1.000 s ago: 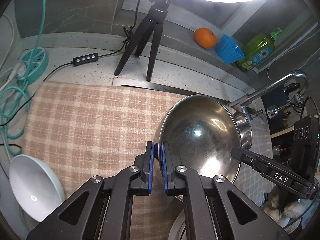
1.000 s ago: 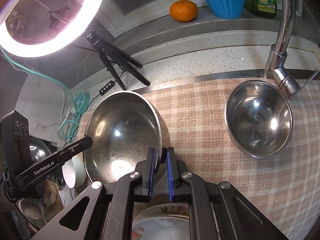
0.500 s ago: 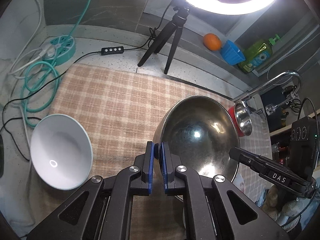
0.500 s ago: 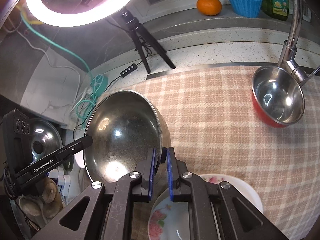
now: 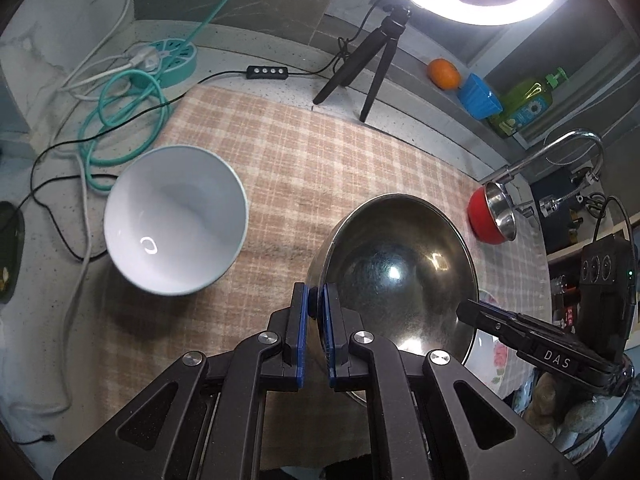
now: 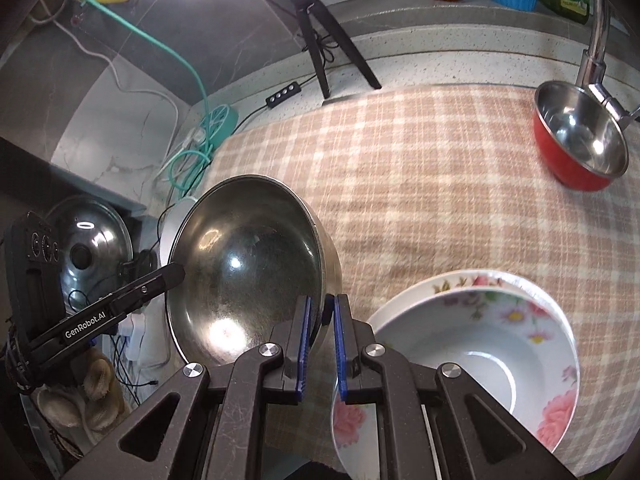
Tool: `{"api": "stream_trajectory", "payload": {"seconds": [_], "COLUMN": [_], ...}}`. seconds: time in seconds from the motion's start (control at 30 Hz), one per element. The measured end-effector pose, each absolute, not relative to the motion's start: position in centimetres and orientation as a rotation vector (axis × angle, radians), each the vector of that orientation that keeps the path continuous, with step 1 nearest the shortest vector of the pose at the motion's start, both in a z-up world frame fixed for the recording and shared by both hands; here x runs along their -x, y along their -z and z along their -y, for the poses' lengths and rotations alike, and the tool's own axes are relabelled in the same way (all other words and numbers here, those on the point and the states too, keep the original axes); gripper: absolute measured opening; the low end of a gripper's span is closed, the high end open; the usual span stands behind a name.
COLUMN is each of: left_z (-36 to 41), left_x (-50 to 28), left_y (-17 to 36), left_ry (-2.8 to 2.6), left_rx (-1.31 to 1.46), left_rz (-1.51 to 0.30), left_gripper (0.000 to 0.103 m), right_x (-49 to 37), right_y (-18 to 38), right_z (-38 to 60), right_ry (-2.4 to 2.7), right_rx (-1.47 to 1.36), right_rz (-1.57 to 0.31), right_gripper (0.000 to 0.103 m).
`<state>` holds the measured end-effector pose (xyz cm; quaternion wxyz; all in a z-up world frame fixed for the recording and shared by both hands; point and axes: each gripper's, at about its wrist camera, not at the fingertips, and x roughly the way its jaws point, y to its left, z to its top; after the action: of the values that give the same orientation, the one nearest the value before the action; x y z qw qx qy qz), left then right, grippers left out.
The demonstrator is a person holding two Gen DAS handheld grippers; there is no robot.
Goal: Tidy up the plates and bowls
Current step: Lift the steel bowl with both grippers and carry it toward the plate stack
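Both my claws are on the big steel bowl [image 5: 396,276], one on each side of its rim. My left gripper [image 5: 316,304] is clamped on the rim at the bowl's 8 o'clock in the left wrist view; my right gripper [image 6: 322,312] pinches the rim at the bowl's 4 o'clock in the right wrist view, blue pads tight on the metal edge. The bowl is tilted and appears lifted above the checked cloth [image 5: 304,152].

White bowl [image 5: 174,220] sits at 10 o'clock from my left claw, at the cloth's left edge, upright. Red bowl with steel inside [image 6: 580,136] sits at 2 o'clock from my right claw, tilted, just under the faucet [image 6: 598,36]. Floral bowl [image 6: 472,364] sits at 3 o'clock, right beside my right claw, resting in a floral plate [image 6: 440,284] whose rim shows behind it.

Ring light tripod [image 5: 360,76] stands at 12 o'clock past the cloth, orange [image 5: 443,74] and blue cup [image 5: 478,96] on the ledge at 1 o'clock
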<state>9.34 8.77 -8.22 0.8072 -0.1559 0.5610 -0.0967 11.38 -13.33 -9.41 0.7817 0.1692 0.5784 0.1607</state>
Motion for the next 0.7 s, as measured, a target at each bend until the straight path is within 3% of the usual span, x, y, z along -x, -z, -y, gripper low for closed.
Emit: {"api": "stream_trajectory", "payload": {"seconds": [0.7], "left_z": [-10.5], "left_x": [-6.5], "left_y": [11.2], "left_ry": [0.162], "left_rx": [0.337], "left_rz": [-1.266], "left_gripper": [0.006], "right_x": [-8.8], "right_y": [12.8], "right_z": [10.4], "right_ry": [-0.382], "right_rx": [-0.348], "right_rz": [-1.355], "right_gripper": [0.011]}}
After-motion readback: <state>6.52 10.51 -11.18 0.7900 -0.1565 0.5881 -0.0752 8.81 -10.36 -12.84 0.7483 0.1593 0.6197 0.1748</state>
